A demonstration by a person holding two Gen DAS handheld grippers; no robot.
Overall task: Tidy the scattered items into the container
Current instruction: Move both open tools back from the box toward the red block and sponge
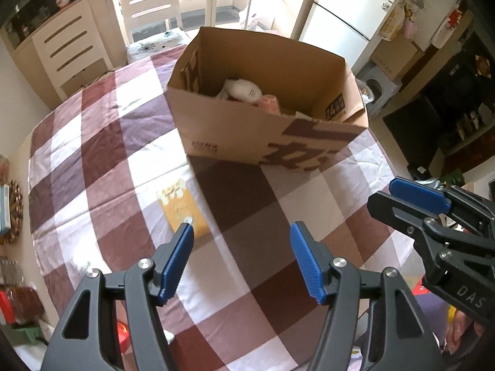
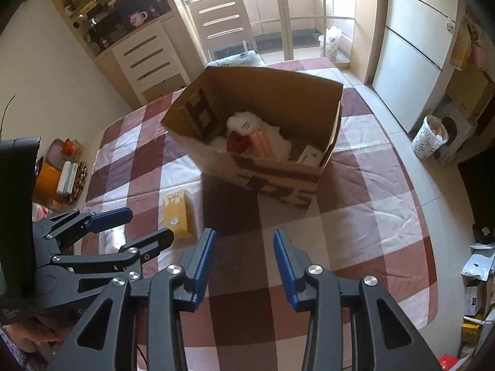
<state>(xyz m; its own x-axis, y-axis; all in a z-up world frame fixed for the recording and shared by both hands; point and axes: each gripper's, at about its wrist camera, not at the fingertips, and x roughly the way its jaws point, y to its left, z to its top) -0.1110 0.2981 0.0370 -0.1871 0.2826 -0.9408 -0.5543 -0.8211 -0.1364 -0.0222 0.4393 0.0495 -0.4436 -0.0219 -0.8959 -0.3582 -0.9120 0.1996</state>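
Cardboard box [image 2: 272, 173] sits open-topped mid-desk on the checked cloth [image 2: 371, 191], one corner toward the cameras; white plush [image 2: 244, 122], a red item and a pink item lie inside, the rest hidden by the walls. Yellow packet [image 2: 179, 213] lies flat just beside the box's near-left side, long axis running toward it. Left gripper [image 1: 241, 228] hovers by the packet's near end, fingers partly open, empty. Right gripper [image 2: 244, 236] has a narrower gap, also empty. Bare cloth all round; desk edges well apart.
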